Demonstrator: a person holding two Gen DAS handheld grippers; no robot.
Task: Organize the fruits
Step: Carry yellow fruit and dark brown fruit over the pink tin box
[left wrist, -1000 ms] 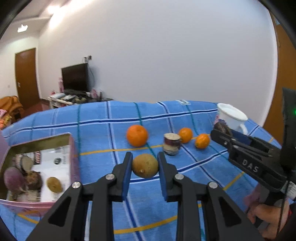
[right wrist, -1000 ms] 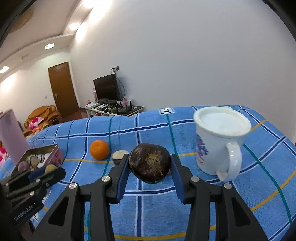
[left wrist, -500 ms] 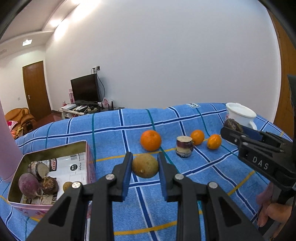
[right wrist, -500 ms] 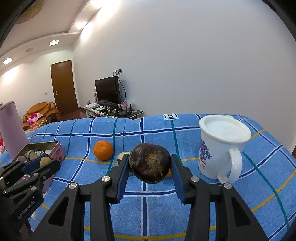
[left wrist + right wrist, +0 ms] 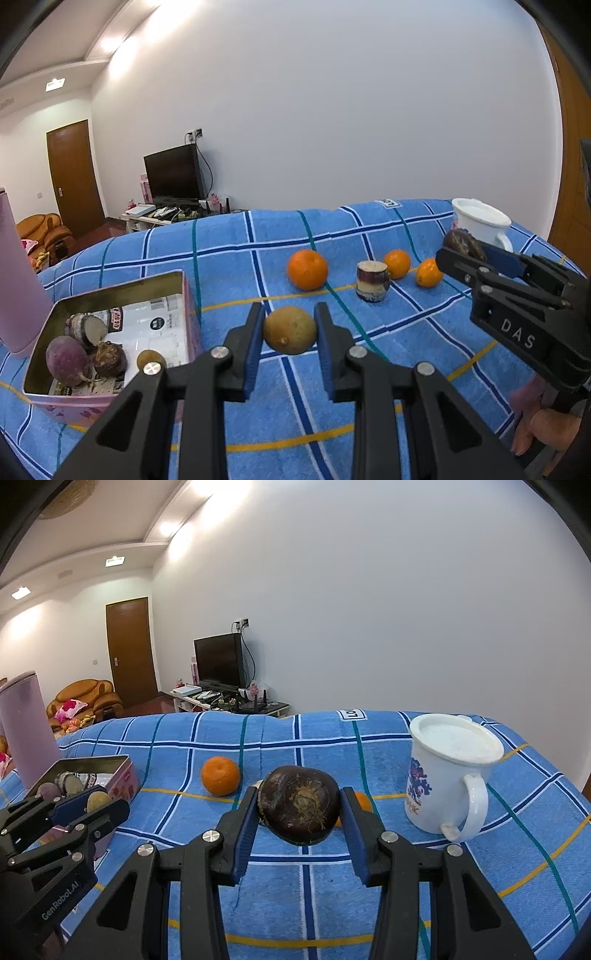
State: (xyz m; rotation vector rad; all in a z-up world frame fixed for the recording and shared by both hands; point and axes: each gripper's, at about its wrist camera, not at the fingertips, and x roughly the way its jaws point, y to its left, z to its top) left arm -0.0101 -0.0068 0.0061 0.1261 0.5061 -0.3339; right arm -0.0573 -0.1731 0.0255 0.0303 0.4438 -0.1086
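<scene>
A yellow-brown fruit [image 5: 290, 329] sat clamped in the left gripper [image 5: 290, 334] above the blue plaid cloth [image 5: 369, 369], right of the pink tin [image 5: 110, 288]. The right gripper [image 5: 298, 810] was clamped on a dark purple fruit [image 5: 299, 805] beside the white mug [image 5: 448, 775]

Room was evenly bright, lit from recessed ceiling lights [image 5: 168, 528] that blew out into white glare on the ceiling and spilled a soft wash down the white wall [image 5: 332, 110]. Shadows under things were faint. Both views bent hard at the edges, corners vignetted black; focus stayed fairly sharp throughout.
</scene>
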